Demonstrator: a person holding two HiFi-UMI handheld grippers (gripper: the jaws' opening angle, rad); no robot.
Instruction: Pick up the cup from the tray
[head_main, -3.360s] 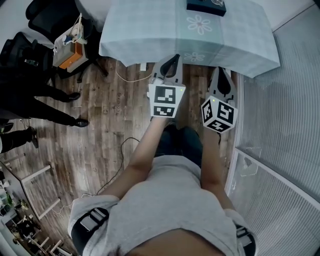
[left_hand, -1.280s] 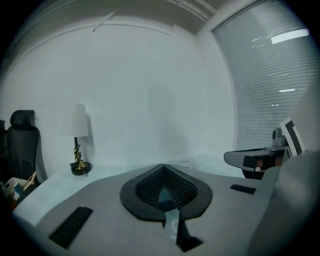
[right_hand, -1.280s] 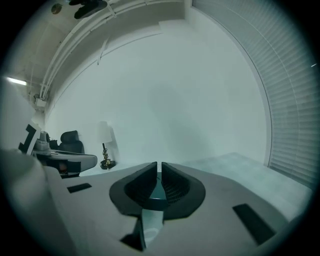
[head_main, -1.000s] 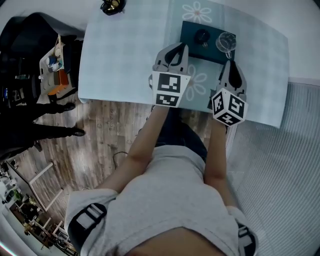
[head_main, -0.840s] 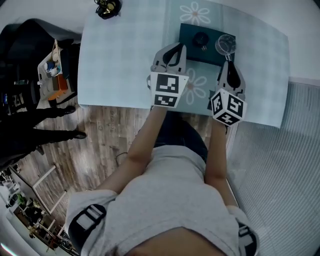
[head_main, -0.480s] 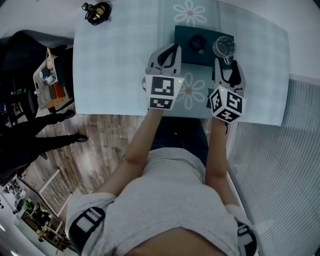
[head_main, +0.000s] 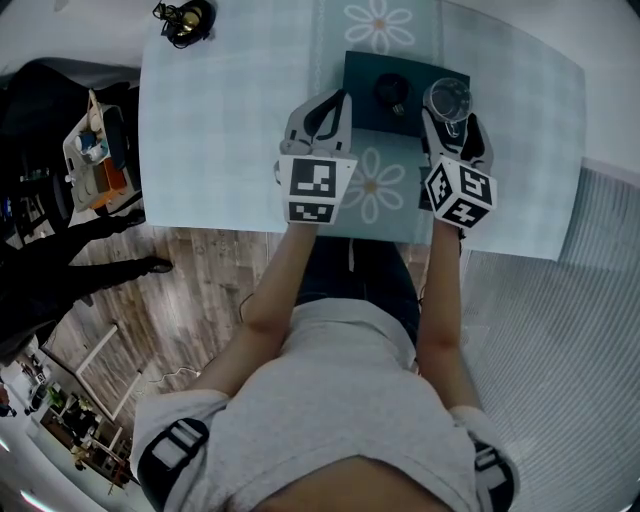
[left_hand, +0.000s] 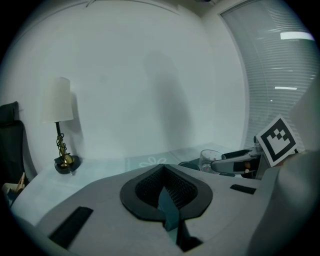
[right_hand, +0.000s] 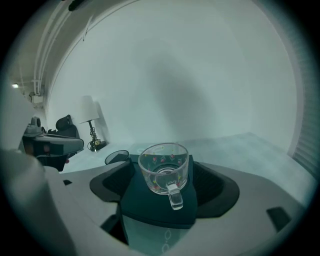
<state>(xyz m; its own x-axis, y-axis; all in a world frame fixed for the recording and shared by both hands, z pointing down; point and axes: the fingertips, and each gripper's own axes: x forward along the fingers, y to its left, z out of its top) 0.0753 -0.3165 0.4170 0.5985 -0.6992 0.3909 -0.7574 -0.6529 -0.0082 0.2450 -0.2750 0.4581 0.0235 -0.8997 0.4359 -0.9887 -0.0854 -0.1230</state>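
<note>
My right gripper just opened: jaws spread, cup on tray now centre frame, lined up to grasp. Left gripper pressed together.

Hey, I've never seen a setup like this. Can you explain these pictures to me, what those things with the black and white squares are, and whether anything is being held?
There is no robot: a person at a table holds a hand-worked two-jaw gripper in each hand. The cubes with black-and-white squares are part of those grippers. The top-down picture comes from a camera on the person's head; the other two come from cameras riding on each gripper, looking along its jaws. On the table's pale cloth lies a dark tray with a clear glass cup and a small dark round object; a lamp stands near the far left corner. The left gripper is shut and empty. The right gripper is open and pointed at the cup, whose handle faces it. Nothing is held.
</note>
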